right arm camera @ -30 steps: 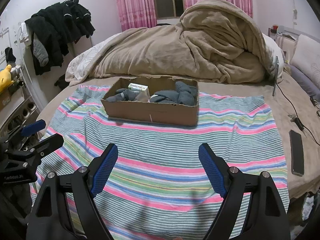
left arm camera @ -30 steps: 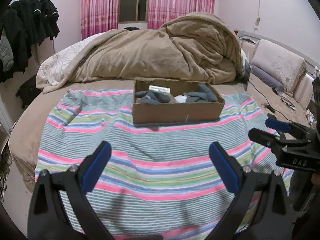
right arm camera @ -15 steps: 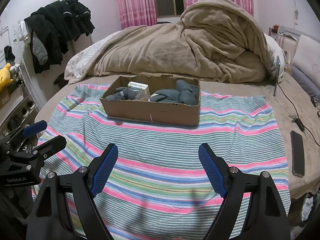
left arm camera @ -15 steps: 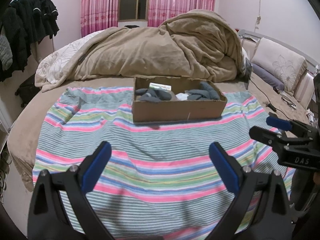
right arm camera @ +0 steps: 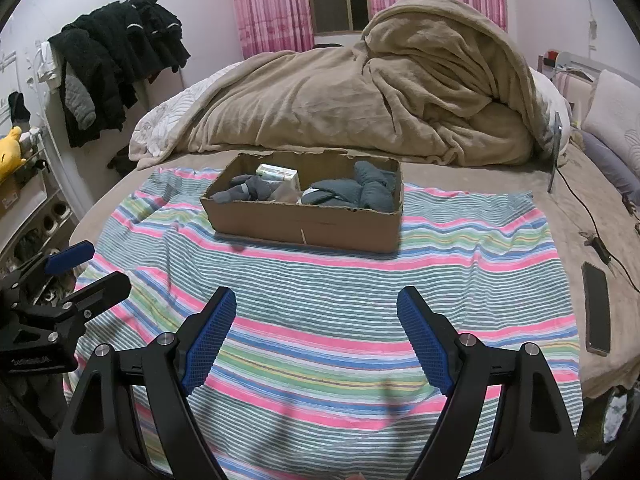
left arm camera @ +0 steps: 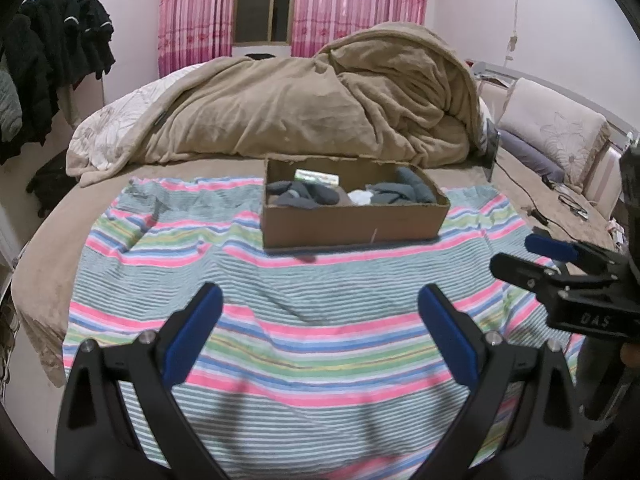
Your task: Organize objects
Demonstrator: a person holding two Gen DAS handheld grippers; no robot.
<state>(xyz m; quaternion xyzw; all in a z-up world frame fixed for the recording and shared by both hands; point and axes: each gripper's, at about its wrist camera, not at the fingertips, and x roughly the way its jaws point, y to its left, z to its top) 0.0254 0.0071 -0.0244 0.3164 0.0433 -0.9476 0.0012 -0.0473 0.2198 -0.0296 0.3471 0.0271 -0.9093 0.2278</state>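
Note:
A shallow cardboard box [left arm camera: 352, 222] [right arm camera: 304, 224] sits on a striped towel [left arm camera: 304, 320] [right arm camera: 328, 300] on the bed. Inside it lie grey socks [left arm camera: 308, 196] [right arm camera: 368, 192], a small green and white carton [left arm camera: 316, 177] [right arm camera: 278, 172] and something white [left arm camera: 360, 197]. My left gripper [left arm camera: 320, 320] is open and empty, low over the near towel. My right gripper [right arm camera: 316, 328] is open and empty too, also short of the box. Each gripper shows at the side of the other's view: the right [left arm camera: 536, 256], the left [right arm camera: 88, 268].
A heaped tan blanket [left arm camera: 320, 112] [right arm camera: 380, 104] lies behind the box. A black phone [right arm camera: 596, 314] and cables [right arm camera: 592, 232] lie right of the towel. Pillows [left arm camera: 556, 136] stand at the right. Dark clothes [right arm camera: 112, 64] hang at the left, by shelves [right arm camera: 32, 216].
Both grippers have drawn back slightly from the box, which sits a little higher and smaller in both views. Both stay open and empty.

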